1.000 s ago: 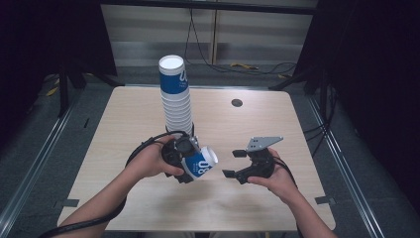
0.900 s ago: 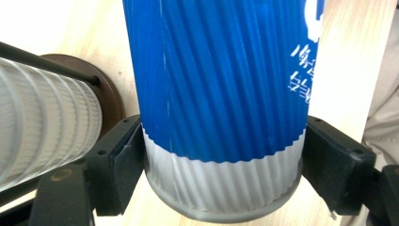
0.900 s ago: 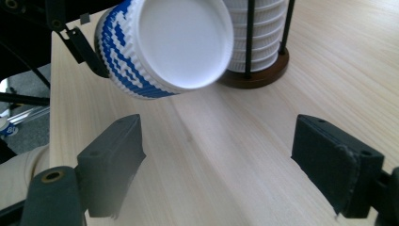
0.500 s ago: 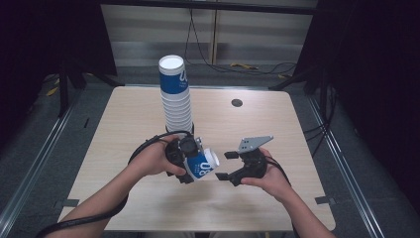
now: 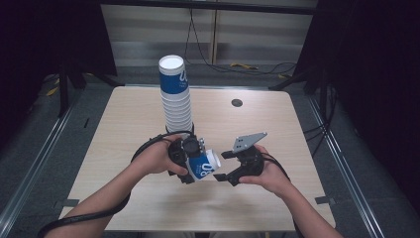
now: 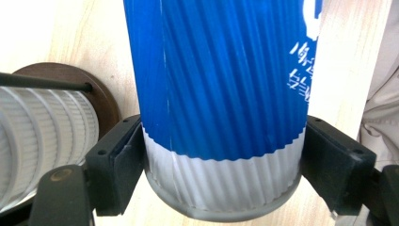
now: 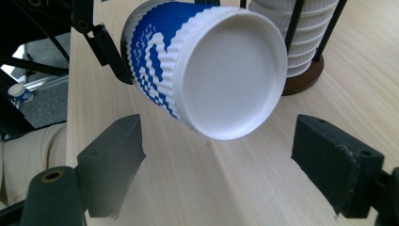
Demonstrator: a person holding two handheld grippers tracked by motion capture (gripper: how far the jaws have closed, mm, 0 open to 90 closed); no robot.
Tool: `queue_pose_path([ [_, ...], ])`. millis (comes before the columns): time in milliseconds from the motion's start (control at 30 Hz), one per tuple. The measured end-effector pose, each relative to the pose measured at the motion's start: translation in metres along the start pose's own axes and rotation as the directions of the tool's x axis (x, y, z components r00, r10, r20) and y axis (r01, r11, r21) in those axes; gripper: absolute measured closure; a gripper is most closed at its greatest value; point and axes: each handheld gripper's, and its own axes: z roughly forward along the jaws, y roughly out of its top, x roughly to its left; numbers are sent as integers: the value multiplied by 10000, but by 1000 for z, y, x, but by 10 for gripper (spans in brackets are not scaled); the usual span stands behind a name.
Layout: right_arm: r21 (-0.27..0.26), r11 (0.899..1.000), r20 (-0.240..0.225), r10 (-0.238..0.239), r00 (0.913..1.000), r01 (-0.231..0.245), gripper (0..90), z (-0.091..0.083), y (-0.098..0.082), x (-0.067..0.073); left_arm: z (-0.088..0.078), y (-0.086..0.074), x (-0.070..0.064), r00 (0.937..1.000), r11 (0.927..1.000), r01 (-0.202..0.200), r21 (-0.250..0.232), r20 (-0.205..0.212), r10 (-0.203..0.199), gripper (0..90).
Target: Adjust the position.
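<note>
Right claw (image 5: 225,165) moved closer to 1 sideways cup (image 5: 204,165), jaws wide; left claw (image 5: 186,163) clamps it near surface's (image 5: 297,129) front edge.

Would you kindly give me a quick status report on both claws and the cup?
Left claw shut on blue cup, cup held sideways. Right claw open, facing the cup's closed end, not touching. Cup stack stands behind; nothing between.

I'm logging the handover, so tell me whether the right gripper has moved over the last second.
Yes. In the high view the right gripper has shifted left, away from the table's right edge, closing on the blue cup held by the left gripper.
</note>
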Motion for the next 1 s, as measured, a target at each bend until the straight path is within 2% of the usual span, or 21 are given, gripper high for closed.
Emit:
queue_pose_path([
  [200,60,9999,-105,-139,9998,140,164,0,4,1,2,3,-2,9998,9998,-194,-16,23,194,207],
  [433,67,9995,19,-308,9995,308,158,2,8,0,3,7,-4,9992,9993,-377,21,104,377,207],
  [533,18,9994,-21,-338,9994,338,158,2,10,-1,5,8,-6,9987,9987,-508,-75,61,509,207],
  [567,19,9995,-29,-322,9995,322,158,3,10,-1,4,8,-6,9976,9977,-672,52,140,672,207],
  [833,10,9995,-418,-308,9987,309,161,10,12,1,4,12,-9,9946,9946,-1035,-47,15,1035,207],
  [1000,24,9990,-498,-453,9977,454,199,12,13,2,4,10,-8,9942,9941,-1080,-39,-15,1080,206],
])
